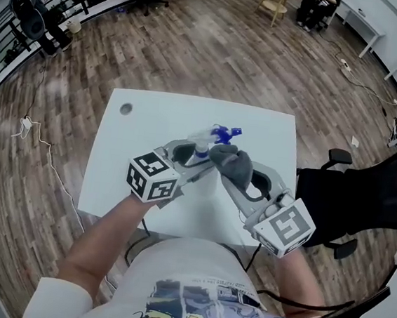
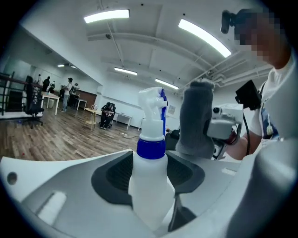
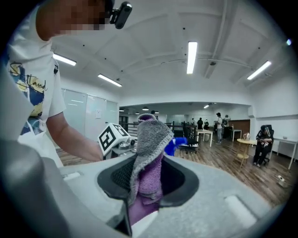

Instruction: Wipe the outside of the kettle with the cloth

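Note:
No kettle shows in any view. My left gripper [image 1: 194,156] is shut on a white spray bottle [image 1: 203,150] with a blue collar and blue trigger, held upright above the white table [image 1: 130,176]. In the left gripper view the spray bottle [image 2: 150,172] stands between the dark pads [image 2: 111,174]. Just to its right, my right gripper [image 1: 227,168] is shut on a bunched cloth [image 1: 231,162], grey outside and purple inside. The cloth [image 3: 148,153] sticks up from the jaws in the right gripper view, and the cloth [image 2: 196,121] hangs close beside the bottle's nozzle.
The table has a round cable hole [image 1: 125,109] near its far left corner. A black office chair [image 1: 363,200] stands at the table's right. A cable [image 1: 29,127] lies on the wooden floor at left. People sit and stand far off in the room.

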`<action>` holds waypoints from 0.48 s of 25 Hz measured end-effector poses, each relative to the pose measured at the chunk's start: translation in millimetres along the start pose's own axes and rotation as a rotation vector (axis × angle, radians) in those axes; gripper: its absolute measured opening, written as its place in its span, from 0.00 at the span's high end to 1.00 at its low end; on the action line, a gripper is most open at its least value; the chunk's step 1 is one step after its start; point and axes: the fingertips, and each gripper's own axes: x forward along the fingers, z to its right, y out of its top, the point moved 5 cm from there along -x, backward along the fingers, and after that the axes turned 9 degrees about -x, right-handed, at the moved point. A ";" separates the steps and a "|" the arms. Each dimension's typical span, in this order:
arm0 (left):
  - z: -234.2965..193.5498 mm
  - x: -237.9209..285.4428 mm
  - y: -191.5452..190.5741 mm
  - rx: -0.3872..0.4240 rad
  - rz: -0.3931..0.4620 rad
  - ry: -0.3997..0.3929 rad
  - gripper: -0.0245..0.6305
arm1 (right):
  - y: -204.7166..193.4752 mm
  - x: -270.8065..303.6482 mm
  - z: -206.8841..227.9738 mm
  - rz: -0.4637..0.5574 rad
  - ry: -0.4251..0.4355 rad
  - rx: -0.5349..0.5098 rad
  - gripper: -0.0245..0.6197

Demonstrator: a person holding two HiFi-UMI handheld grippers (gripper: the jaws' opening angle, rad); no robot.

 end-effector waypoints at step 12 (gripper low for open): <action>12.4 -0.7 -28.1 0.037 -0.024 0.024 0.64 | -8.0 8.5 -1.7 -0.043 -0.067 -0.007 0.78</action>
